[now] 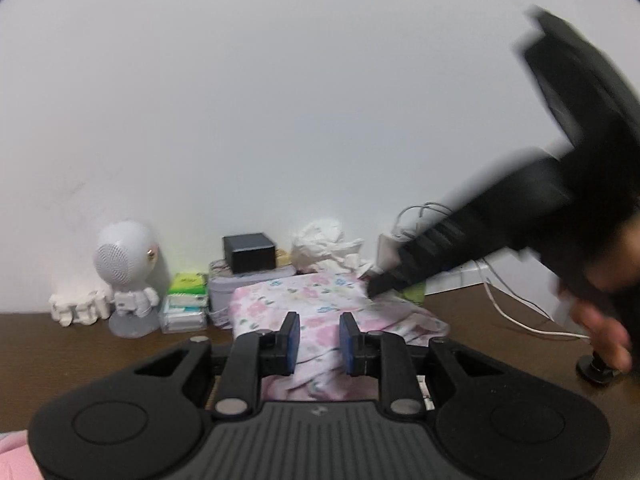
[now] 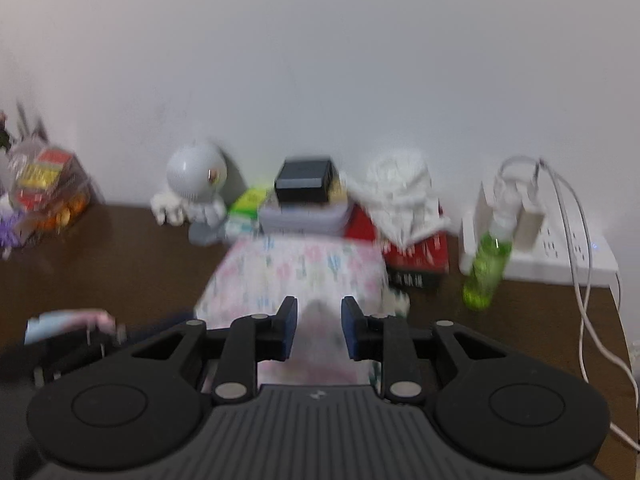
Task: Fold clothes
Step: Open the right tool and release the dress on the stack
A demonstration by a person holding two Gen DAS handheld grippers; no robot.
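Floral garment [image 1: 304,300] bunched toward desk [image 1: 100,344] back edge. Left gripper [image 1: 319,338] jaws parted, empty, over cloth; right gripper [image 2: 319,330] jaws likewise apart, empty.

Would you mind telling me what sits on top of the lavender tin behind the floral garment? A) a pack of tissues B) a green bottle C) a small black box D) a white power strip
C: the small black box rests on the lavender tin, just behind the floral garment.

Garment [image 1: 316,304] lies mid-worktop [image 1: 80,340]; behind it, along the wall, stand a figurine [image 1: 126,276] left, box [image 1: 249,252] centre, power strip [image 2: 560,248] right.
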